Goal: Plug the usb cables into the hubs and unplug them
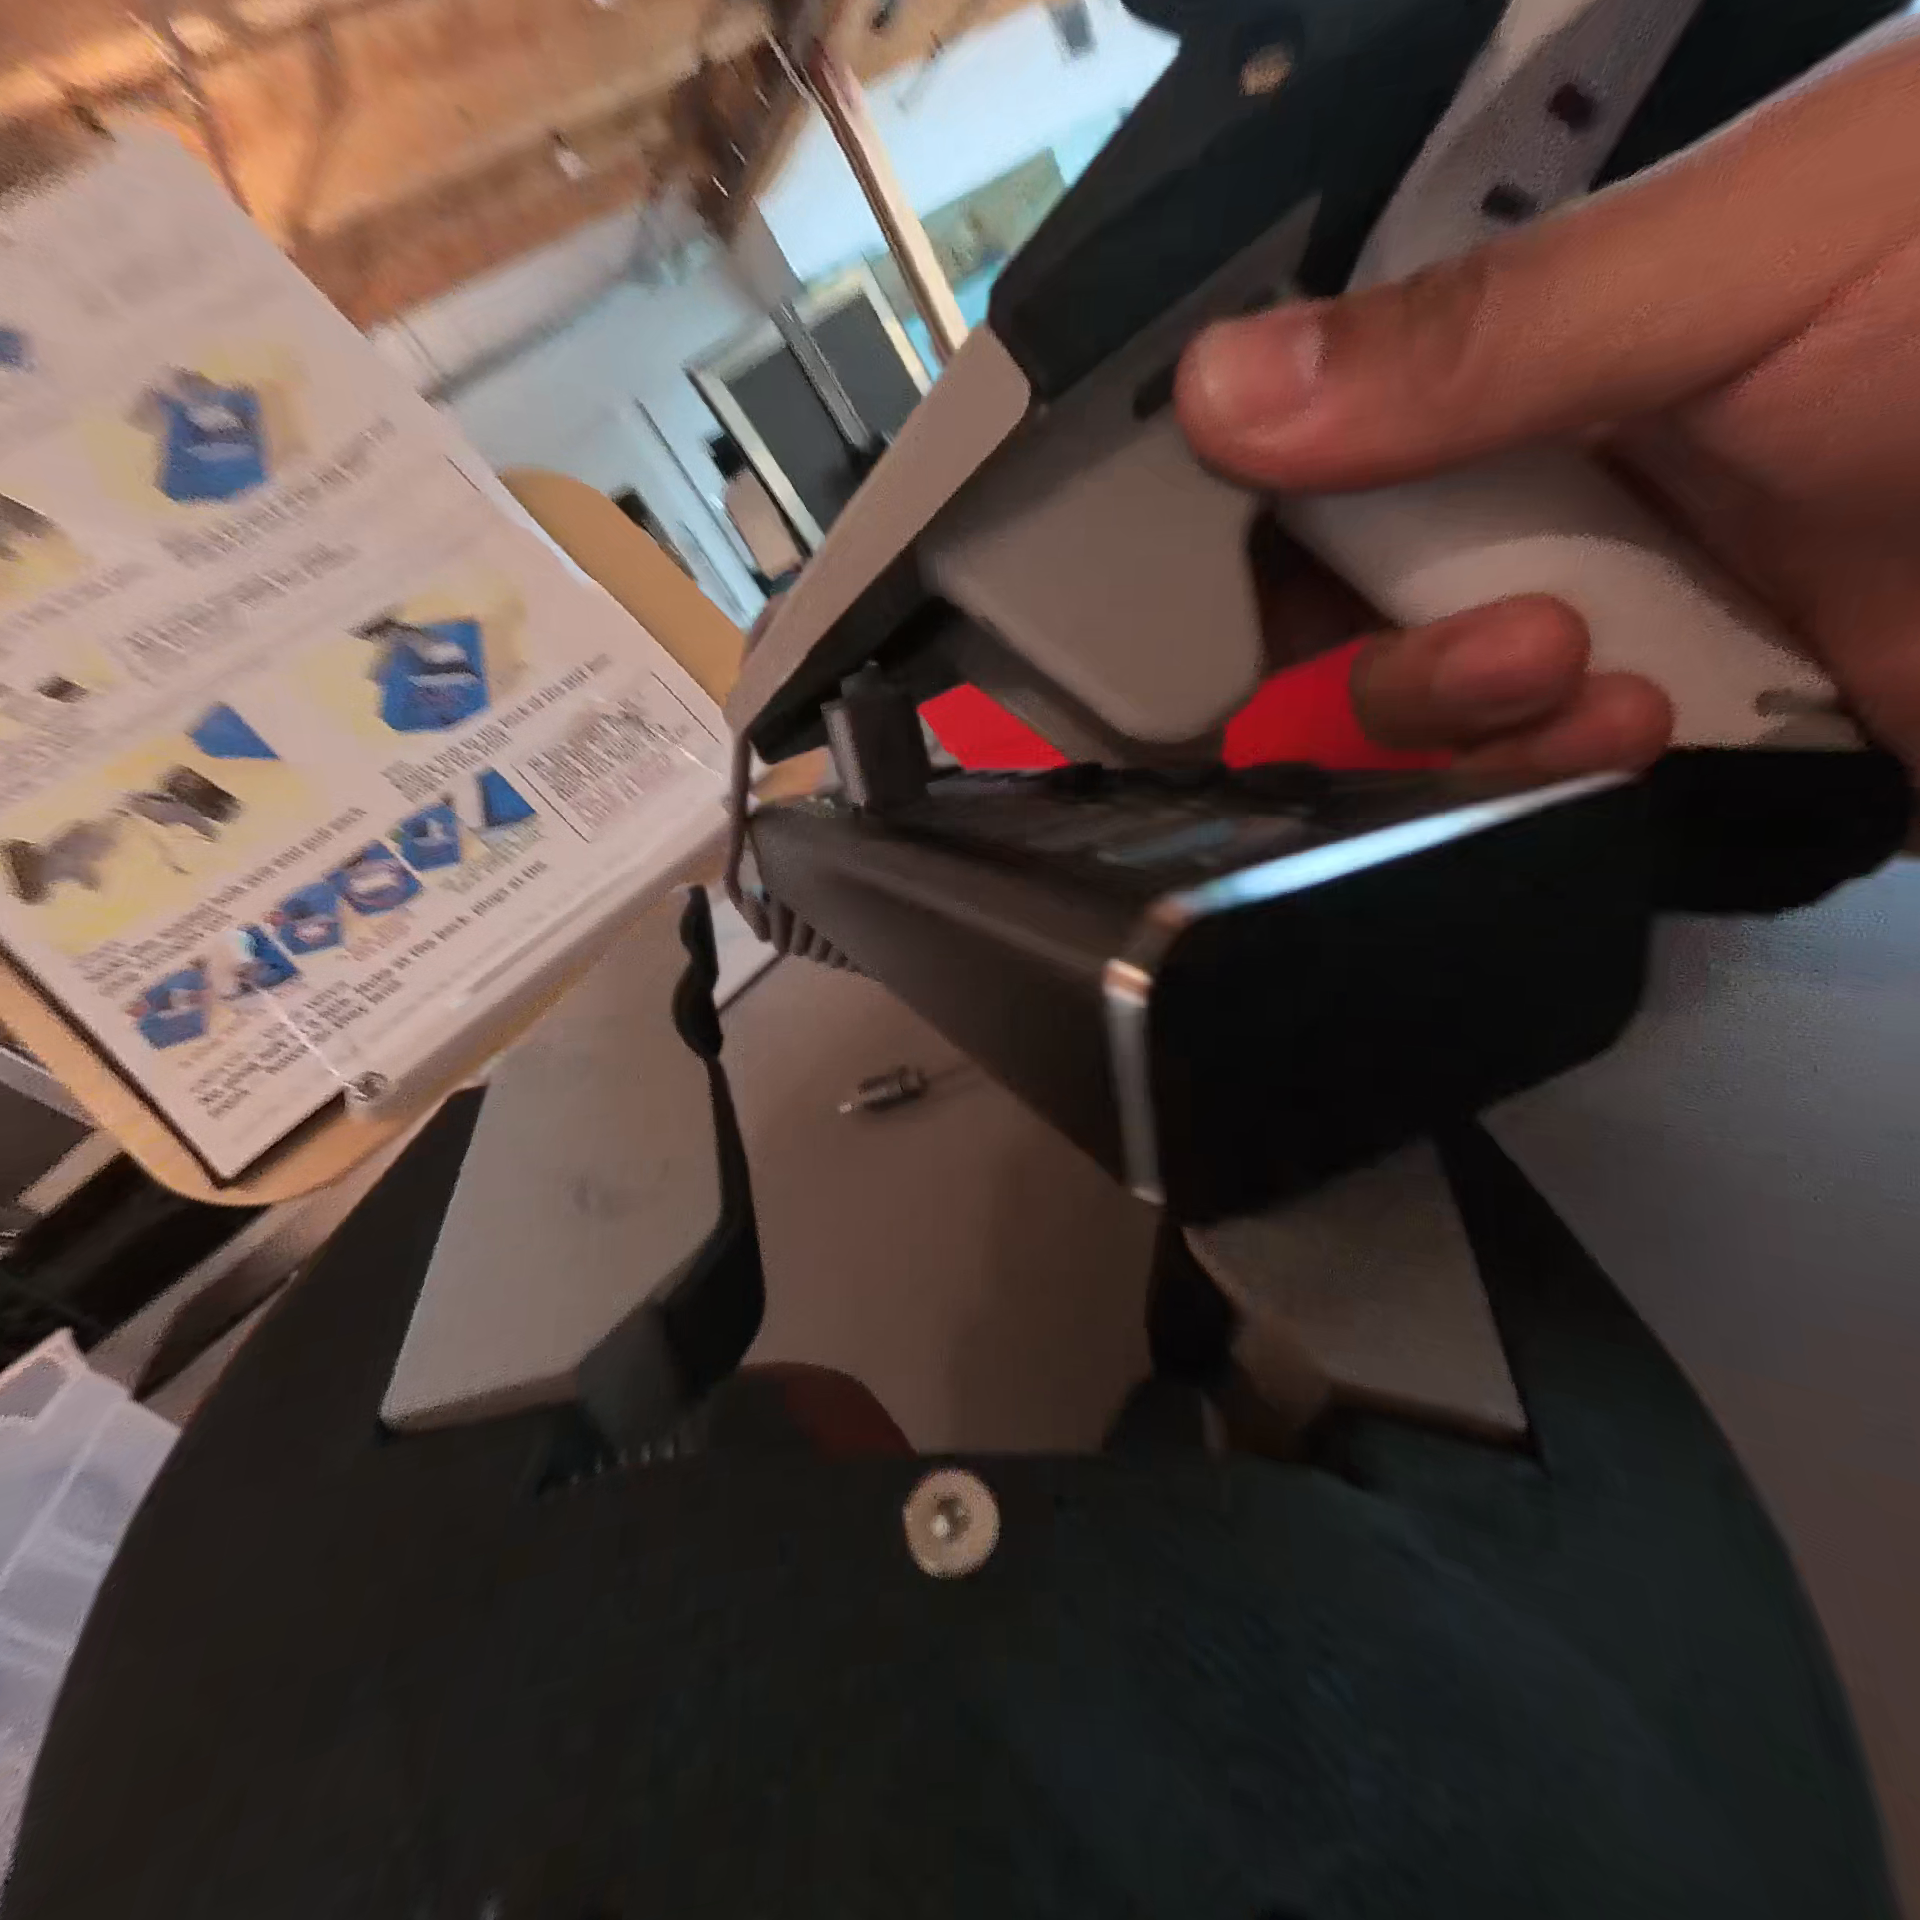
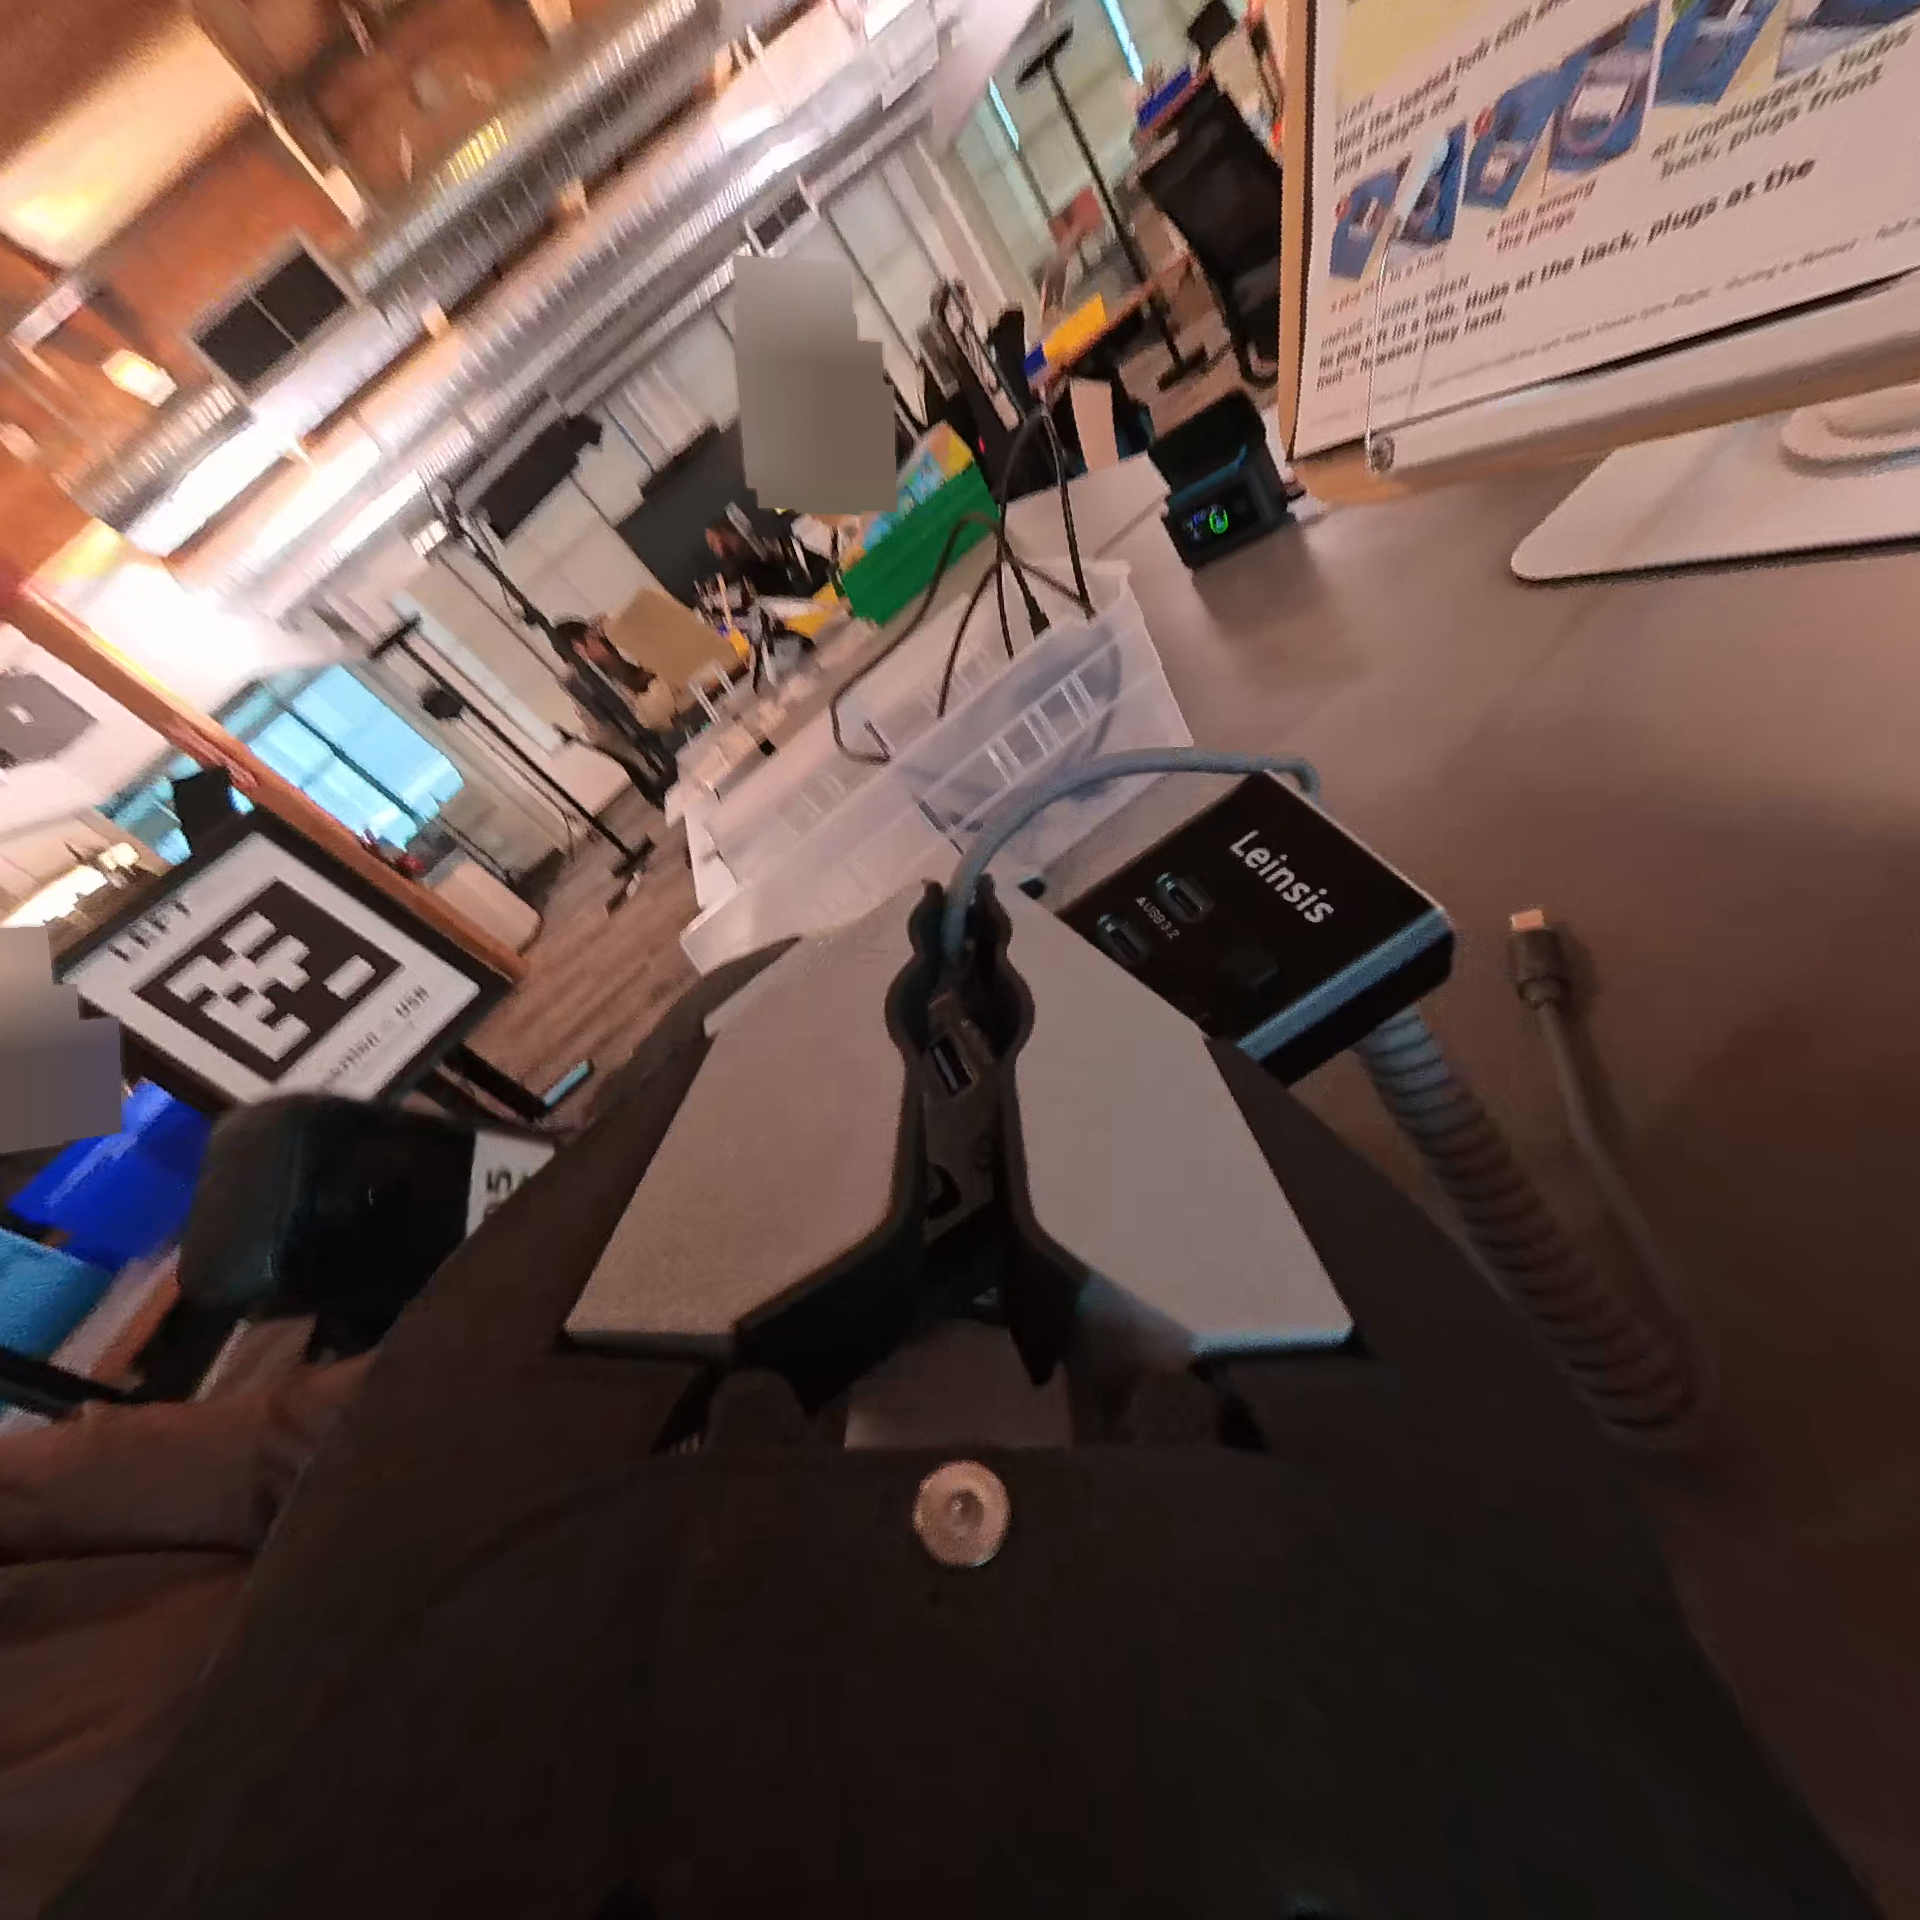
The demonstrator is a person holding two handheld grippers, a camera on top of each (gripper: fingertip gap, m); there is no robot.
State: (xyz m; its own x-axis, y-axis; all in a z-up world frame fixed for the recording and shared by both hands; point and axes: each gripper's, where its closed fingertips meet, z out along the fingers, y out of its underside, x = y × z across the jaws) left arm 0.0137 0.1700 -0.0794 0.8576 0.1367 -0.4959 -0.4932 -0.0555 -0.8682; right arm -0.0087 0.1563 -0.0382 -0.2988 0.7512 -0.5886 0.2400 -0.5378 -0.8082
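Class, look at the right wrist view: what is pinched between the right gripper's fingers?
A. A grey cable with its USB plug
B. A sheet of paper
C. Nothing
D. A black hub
A: the right gripper is shut on the grey cable, its USB plug sitting between the fingers, beside the black hub.

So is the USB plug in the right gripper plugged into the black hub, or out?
Out. The right gripper holds the USB plug clear of the black hub.

A long dark hub (image 1: 1039, 997) with silvery end trim is tilted above the desk (image 1: 1714, 1195), its port face up and a small plug (image 1: 878, 743) standing in it. Another black hub (image 2: 1262, 914), ports upward, lies on the desk beside a loose dark cable (image 2: 1548, 997). A USB plug (image 2: 951, 1044) on a grey cable (image 2: 1091, 790) is pinched upright.
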